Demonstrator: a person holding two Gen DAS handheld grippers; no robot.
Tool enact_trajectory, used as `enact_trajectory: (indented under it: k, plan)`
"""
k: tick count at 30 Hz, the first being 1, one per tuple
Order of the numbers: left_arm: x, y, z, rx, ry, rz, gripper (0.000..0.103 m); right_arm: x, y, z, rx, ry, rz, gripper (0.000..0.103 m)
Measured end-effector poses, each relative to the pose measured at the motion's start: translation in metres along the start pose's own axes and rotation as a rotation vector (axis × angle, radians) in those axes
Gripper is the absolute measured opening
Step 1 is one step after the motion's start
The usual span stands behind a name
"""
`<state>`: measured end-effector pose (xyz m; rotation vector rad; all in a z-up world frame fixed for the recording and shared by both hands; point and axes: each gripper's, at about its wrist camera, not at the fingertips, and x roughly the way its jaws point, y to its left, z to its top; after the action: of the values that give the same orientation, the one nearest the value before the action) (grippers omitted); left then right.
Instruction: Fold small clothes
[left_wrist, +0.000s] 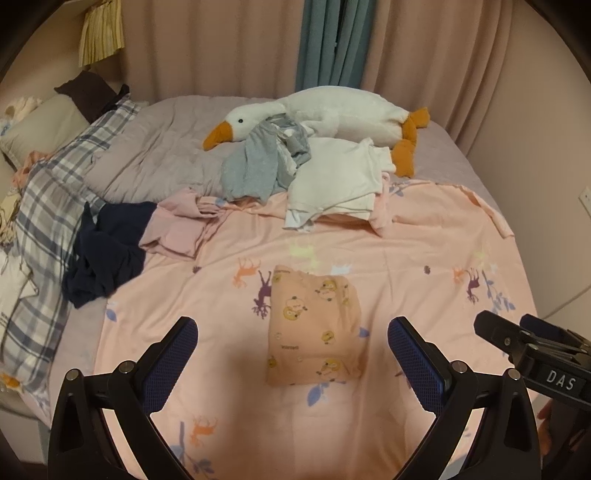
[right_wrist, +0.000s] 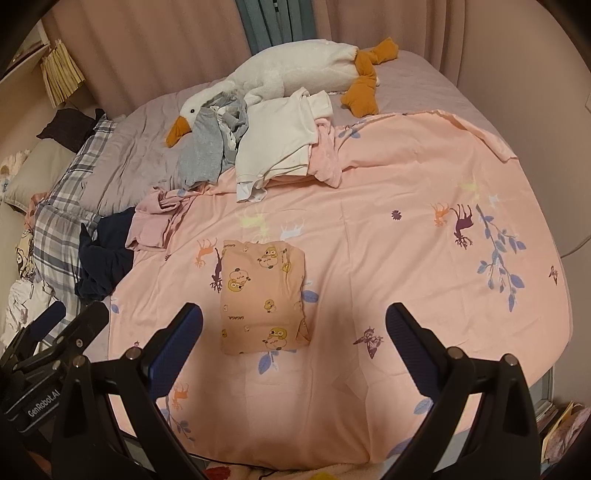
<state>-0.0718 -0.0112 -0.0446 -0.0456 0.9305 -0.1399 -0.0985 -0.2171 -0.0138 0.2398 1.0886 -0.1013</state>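
Observation:
A small peach garment with duck prints lies folded into a neat rectangle on the pink printed sheet; it also shows in the right wrist view. My left gripper is open and empty, held above the sheet just in front of the folded garment. My right gripper is open and empty, with the garment just ahead between its fingers. Unfolded clothes lie farther back: a white top, a grey piece, a pink piece and a dark navy piece.
A white plush goose lies across the back of the bed. A plaid blanket and pillows are at the left. Curtains hang behind. The right gripper's body shows at the left wrist view's right edge.

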Motion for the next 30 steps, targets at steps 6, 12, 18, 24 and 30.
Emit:
enact_trajectory:
  k: [6, 12, 18, 24, 30]
  plan:
    - [0.0008, 0.0025, 0.0006, -0.014, 0.000, 0.003, 0.102, 0.0012, 0.0020, -0.0005, -0.012, 0.009, -0.007, 0.100]
    - [0.0012, 0.0028, -0.0006, -0.016, -0.001, 0.001, 0.102, 0.0009, 0.0036, -0.0014, -0.015, 0.011, -0.016, 0.100]
    - [0.0020, 0.0017, -0.0006, -0.018, 0.002, 0.005, 0.102, 0.0002, 0.0050, -0.0041, -0.017, 0.012, -0.020, 0.100]
    - [0.0024, -0.0001, -0.0010, -0.017, 0.006, 0.007, 0.102, 0.0013, 0.0041, -0.0072, -0.018, 0.019, -0.020, 0.100]
    - [0.0009, -0.0016, -0.0075, -0.014, 0.004, 0.022, 0.102, 0.0026, 0.0025, -0.0096, -0.013, 0.027, -0.019, 0.100]
